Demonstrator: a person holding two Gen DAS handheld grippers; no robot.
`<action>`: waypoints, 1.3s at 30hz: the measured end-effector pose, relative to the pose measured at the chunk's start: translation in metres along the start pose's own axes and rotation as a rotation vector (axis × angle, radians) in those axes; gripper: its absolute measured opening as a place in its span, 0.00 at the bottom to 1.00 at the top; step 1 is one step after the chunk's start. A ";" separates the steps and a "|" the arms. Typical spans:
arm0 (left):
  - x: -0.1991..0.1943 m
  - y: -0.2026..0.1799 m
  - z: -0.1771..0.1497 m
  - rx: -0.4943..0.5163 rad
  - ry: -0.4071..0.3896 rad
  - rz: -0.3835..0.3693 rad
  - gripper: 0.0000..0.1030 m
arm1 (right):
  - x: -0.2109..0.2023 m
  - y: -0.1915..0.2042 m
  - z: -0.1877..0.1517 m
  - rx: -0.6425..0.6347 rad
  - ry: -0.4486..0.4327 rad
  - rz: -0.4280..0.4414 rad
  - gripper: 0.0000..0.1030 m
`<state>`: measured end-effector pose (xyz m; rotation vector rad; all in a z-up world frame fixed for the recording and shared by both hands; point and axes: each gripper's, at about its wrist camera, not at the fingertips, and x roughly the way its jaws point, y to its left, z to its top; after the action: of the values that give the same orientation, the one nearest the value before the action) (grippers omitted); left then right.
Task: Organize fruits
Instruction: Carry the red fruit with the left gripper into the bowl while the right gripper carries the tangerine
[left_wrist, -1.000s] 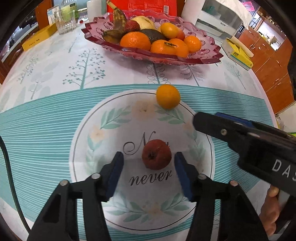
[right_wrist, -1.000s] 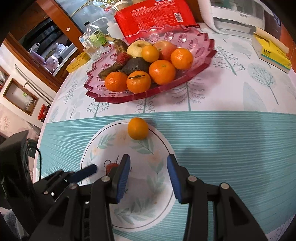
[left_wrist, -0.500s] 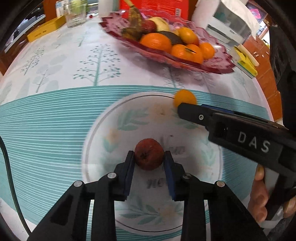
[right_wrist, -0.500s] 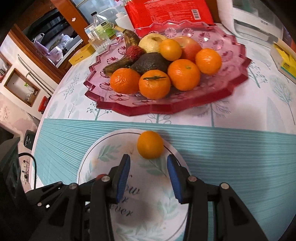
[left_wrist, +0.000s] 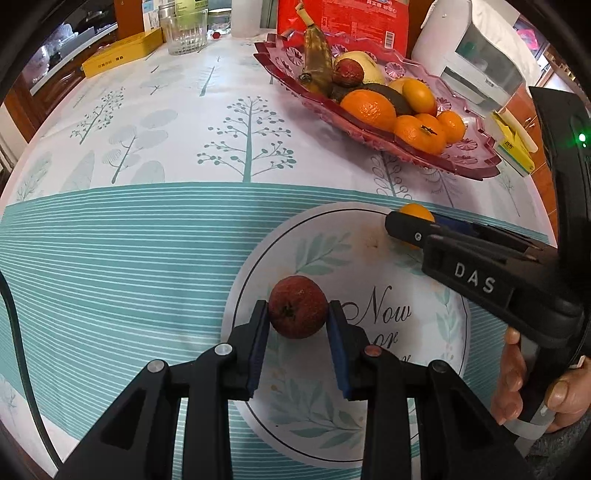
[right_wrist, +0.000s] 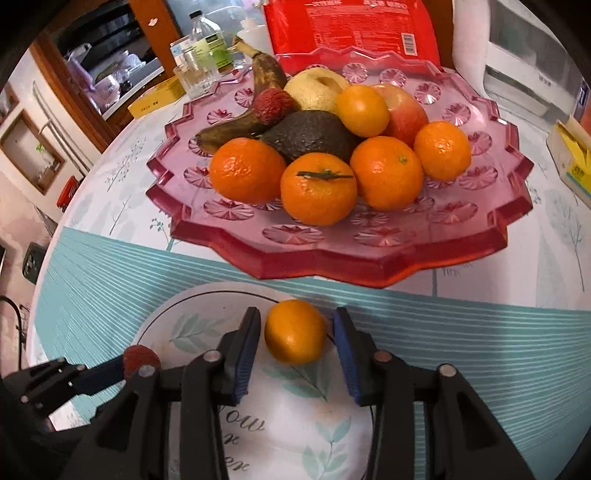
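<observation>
In the left wrist view, a dark red lychee (left_wrist: 297, 312) is clamped between the blue-padded fingers of the left gripper (left_wrist: 297, 325), both pads pressed against its sides, over the white circular print of the tablecloth (left_wrist: 110, 258). To the right, the right gripper (left_wrist: 421, 230) is seen from the side, reaching to a small orange (left_wrist: 414, 212) that is mostly hidden behind its finger. Farther back, a pink glass fruit dish (left_wrist: 436, 158) is seen, holding oranges, an avocado and a browned banana.

In the right wrist view, the small orange (right_wrist: 295, 331) is seen lying on the tablecloth (right_wrist: 480, 350) at the rim of the circular print, between the parted fingers of the right gripper (right_wrist: 295, 343); a narrow gap is visible on each side, so no contact is made. The fruit dish (right_wrist: 369, 258) stands just beyond it. At the lower left, the lychee (right_wrist: 140, 360) is seen held in the left gripper (right_wrist: 127, 367).
</observation>
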<state>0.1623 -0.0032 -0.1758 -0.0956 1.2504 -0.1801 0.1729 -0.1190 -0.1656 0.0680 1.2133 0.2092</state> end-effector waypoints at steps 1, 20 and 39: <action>0.000 -0.001 0.001 0.005 0.000 0.003 0.29 | 0.000 0.001 0.000 -0.009 -0.001 -0.004 0.31; -0.070 -0.042 0.029 0.157 -0.076 0.049 0.29 | -0.085 -0.018 -0.013 0.055 -0.104 0.092 0.31; -0.138 -0.081 0.153 0.244 -0.349 0.123 0.29 | -0.174 -0.049 0.100 -0.018 -0.358 0.020 0.31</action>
<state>0.2585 -0.0613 0.0146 0.1554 0.8755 -0.1991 0.2144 -0.1947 0.0224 0.0978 0.8547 0.2147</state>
